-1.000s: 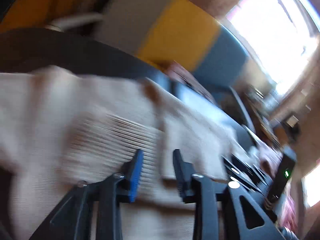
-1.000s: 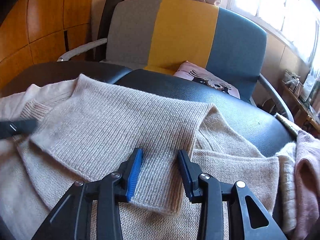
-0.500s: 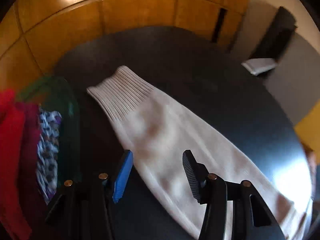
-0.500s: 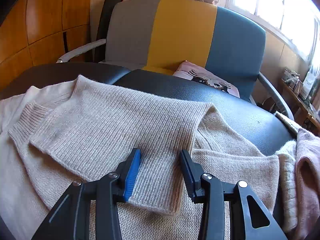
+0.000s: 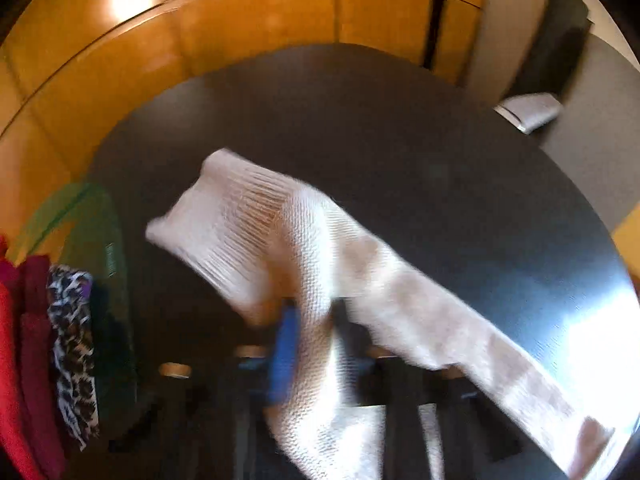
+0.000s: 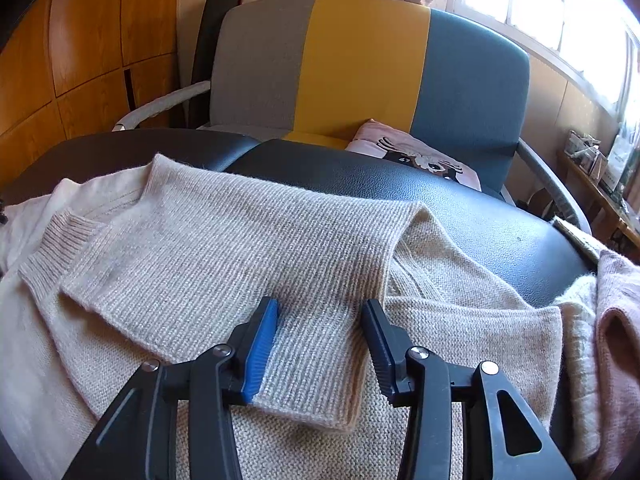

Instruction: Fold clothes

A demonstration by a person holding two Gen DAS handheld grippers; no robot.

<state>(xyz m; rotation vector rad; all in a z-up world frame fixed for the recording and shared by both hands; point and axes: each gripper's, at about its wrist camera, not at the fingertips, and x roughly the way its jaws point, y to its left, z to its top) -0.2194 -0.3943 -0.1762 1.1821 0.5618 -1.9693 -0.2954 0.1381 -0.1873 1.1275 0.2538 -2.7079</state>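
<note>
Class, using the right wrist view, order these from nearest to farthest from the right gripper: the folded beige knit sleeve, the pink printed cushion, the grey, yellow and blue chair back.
1. Folded beige knit sleeve, between the right gripper fingers.
2. Pink printed cushion, beyond the table, on the seat.
3. Grey, yellow and blue chair back, behind the cushion.

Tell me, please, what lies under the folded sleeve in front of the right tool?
Under the folded sleeve lies the beige sweater's body, spread on the black table. Whether anything else sits beneath that knit is hidden.

Left wrist view motion-blurred, glare on table (image 5: pixel 580 332), right view sharp, bright window (image 6: pixel 540 0), fisheye-bent edges
</note>
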